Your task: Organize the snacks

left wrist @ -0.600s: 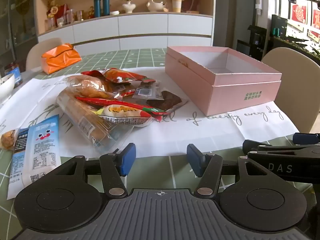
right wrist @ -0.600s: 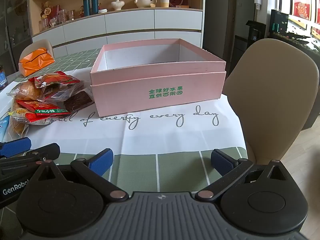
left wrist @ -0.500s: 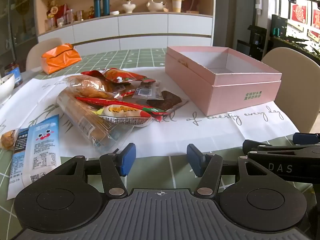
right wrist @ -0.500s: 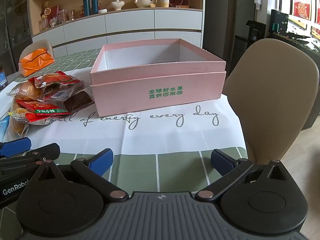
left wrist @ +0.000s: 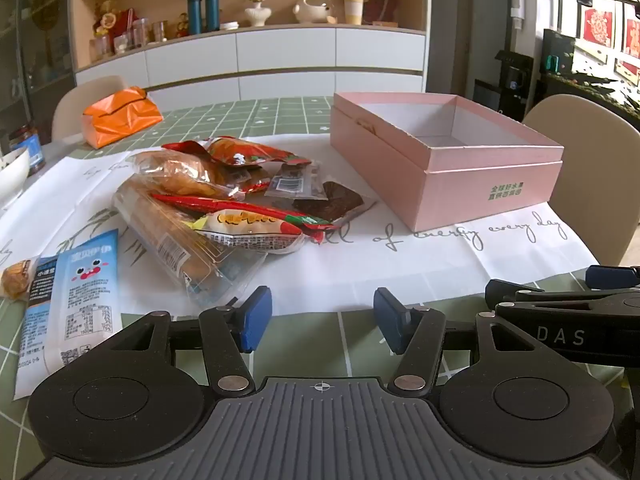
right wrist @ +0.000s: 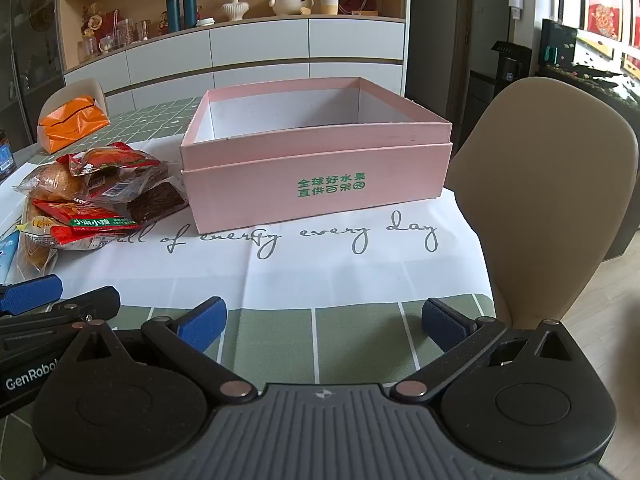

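A heap of snack packets (left wrist: 224, 200) lies on the white cloth left of an open pink box (left wrist: 444, 156), whose inside shows bare in both views. The heap holds a long clear bread bag (left wrist: 180, 248), red wrappers and a dark bar. A blue and white packet (left wrist: 76, 292) lies apart at the near left. My left gripper (left wrist: 322, 324) stands open near the table's front edge, short of the heap, nothing between its blue pads. My right gripper (right wrist: 324, 326) is open wide in front of the pink box (right wrist: 316, 176), also with nothing in it. The snack heap (right wrist: 84, 204) shows at the right wrist view's left.
An orange bag (left wrist: 120, 116) sits at the back left, a white bowl (left wrist: 12, 172) and a jar at the far left edge. Beige chairs (right wrist: 548, 200) stand at the right and far side. The green checked table (right wrist: 352, 340) ends close to both grippers.
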